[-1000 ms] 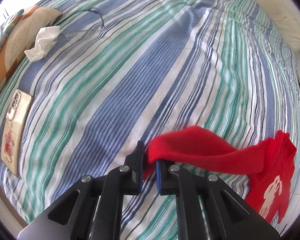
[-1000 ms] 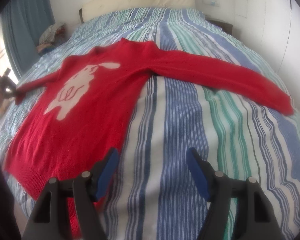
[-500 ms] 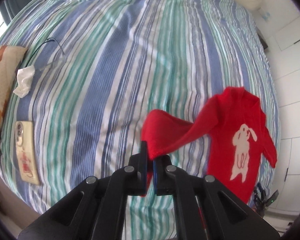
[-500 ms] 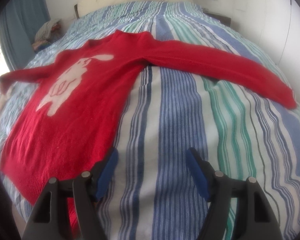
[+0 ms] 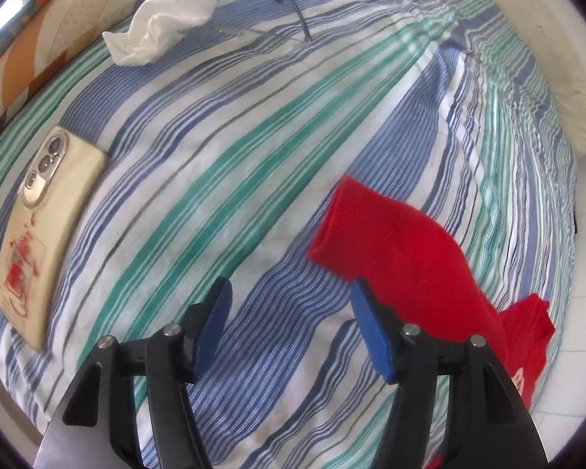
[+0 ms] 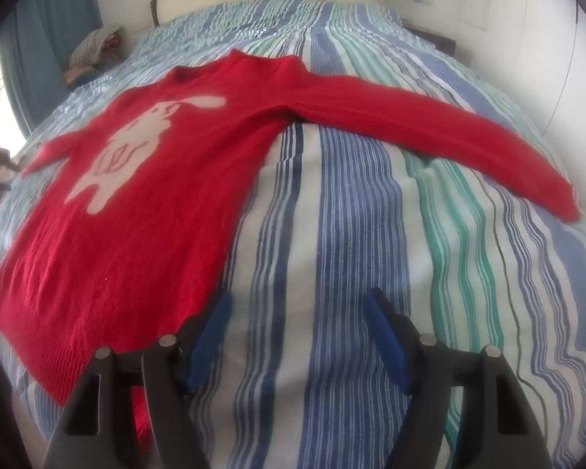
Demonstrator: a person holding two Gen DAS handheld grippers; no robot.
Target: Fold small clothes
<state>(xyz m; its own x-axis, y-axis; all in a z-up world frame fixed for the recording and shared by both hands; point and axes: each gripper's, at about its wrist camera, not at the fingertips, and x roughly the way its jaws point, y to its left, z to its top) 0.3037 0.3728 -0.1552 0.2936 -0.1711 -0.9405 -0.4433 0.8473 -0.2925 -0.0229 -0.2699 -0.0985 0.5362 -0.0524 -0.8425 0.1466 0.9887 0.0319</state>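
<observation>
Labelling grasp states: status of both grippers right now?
Left gripper: jaws opening, empty; red knit sweater sleeve lies beside it.
Right gripper: open, empty.

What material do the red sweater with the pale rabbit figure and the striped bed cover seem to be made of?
The red sweater with the pale rabbit figure looks like knitted wool or acrylic yarn with a matte, slightly fuzzy finish; ribbing shows along its hem. The blue, green and white striped bed cover looks like thin woven cotton, matte, with fine puckered ridges; the fibre itself cannot be confirmed.
</observation>
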